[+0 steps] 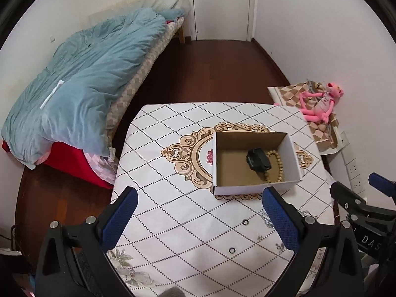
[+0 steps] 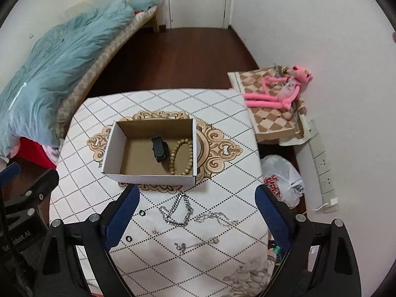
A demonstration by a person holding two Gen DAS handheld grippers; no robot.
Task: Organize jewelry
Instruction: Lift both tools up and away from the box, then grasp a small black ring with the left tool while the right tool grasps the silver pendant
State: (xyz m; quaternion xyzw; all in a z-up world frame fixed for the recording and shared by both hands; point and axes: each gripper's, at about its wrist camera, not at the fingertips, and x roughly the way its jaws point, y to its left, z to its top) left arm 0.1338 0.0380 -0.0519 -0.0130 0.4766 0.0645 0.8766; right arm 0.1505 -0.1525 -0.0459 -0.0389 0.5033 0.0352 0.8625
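Observation:
An open cardboard box [image 1: 294, 163] [image 2: 109, 158] stands mid-table. Inside lie a black watch [image 1: 257, 159] [image 2: 159, 148] and a wooden bead bracelet [image 1: 276, 165] [image 2: 180, 157]. On the cloth in front of it lie a thick silver chain [image 2: 179, 211], a thin silver chain [image 2: 216, 217], a smaller chain [image 2: 195, 243] and two dark rings [image 1: 245, 221] [image 1: 232, 250] [image 2: 142, 213] [image 2: 128, 238]. My left gripper [image 1: 200, 217] is open and empty, above the table near the rings. My right gripper [image 2: 198, 212] is open and empty, above the chains.
The table has a white diamond-pattern cloth [image 1: 173, 222] [image 2: 222, 148]. A bed with a blue duvet [image 1: 86, 74] is at the left. A pink plush toy [image 2: 279, 91] lies on a checked cushion at the right, with a plastic bag [image 2: 282, 178] below.

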